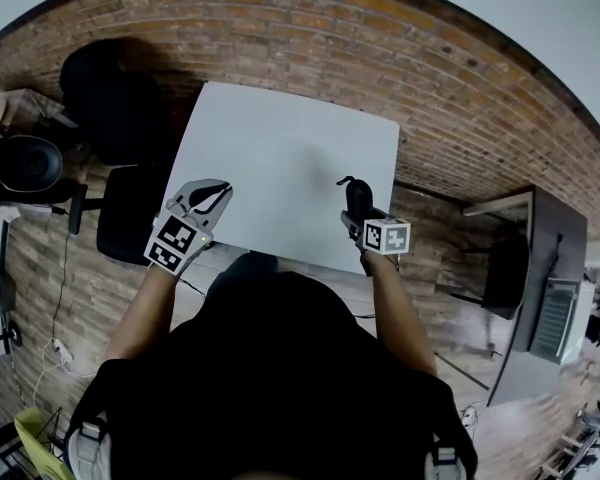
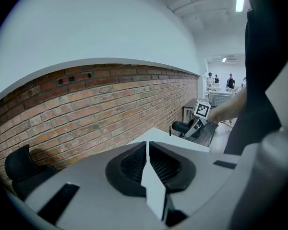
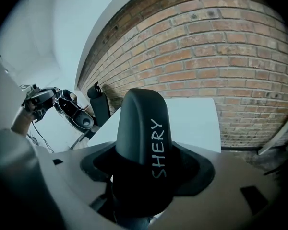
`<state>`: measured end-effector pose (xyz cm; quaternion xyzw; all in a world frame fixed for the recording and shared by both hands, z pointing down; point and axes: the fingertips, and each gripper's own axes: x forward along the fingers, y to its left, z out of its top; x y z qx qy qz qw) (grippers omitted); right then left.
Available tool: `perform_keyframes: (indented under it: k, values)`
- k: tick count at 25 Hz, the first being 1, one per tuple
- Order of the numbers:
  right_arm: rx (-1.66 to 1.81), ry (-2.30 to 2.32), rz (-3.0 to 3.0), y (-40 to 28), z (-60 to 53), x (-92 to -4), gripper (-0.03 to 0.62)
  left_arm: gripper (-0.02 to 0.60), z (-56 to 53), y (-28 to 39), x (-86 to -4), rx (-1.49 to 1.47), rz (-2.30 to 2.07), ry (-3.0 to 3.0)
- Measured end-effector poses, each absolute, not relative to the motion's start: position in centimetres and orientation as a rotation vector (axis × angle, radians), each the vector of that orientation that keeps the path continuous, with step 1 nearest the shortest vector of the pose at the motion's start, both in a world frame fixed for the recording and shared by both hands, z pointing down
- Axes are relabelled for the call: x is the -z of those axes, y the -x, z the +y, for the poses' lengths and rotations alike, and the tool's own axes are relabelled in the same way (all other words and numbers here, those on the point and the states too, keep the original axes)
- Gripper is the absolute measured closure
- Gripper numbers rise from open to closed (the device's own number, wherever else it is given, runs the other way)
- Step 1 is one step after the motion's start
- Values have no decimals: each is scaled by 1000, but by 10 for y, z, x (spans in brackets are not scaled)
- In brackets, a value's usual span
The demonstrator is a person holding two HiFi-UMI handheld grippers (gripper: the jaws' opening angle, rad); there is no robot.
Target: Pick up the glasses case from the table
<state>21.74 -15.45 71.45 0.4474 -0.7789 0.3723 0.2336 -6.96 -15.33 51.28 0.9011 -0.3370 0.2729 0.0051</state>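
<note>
- Black rounded glasses case (image 3: 141,143), lower end hidden, clamped in my right gripper (image 1: 358,206) over the white table's (image 1: 280,148) near edge.
- Jaws of my left gripper (image 1: 212,196) meet, empty.

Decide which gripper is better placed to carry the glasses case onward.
Right: the right gripper is shut on the glasses case; the left gripper is shut, empty, at the table's left edge.

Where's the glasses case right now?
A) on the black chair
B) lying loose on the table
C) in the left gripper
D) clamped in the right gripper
D: the right gripper view shows the dark glasses case, lettered SHERY, gripped between the jaws of the right gripper. The left gripper has its jaws together on nothing.
</note>
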Motion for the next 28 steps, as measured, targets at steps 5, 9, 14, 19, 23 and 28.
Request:
perform_keyframes:
  k: [5, 9, 14, 19, 23, 28]
  values:
    - [-1026, -1247, -2188, -222, -150, -695, 263, 557, -146, 64, -508, -842, -1057, -2835]
    - [-992, -1263, -2227, -223, -147, -679, 263, 557, -137, 59, -503, -834, -1053, -2856]
    - [-974, -1261, -2276, -221, -140, -661, 261, 557, -128, 56, -497, -815, -1071, -2862]
    - [-932, -1279, -2313, -226, -136, -643, 263, 557, -118, 48, -495, -810, -1072, -2871]
    - [-902, -1319, -2334, -241, -136, -626, 263, 557, -110, 40, -492, -816, -1064, -2882]
    - [-875, -1356, -2370, -251, -134, -607, 263, 557, -103, 35, -489, -809, -1064, -2895]
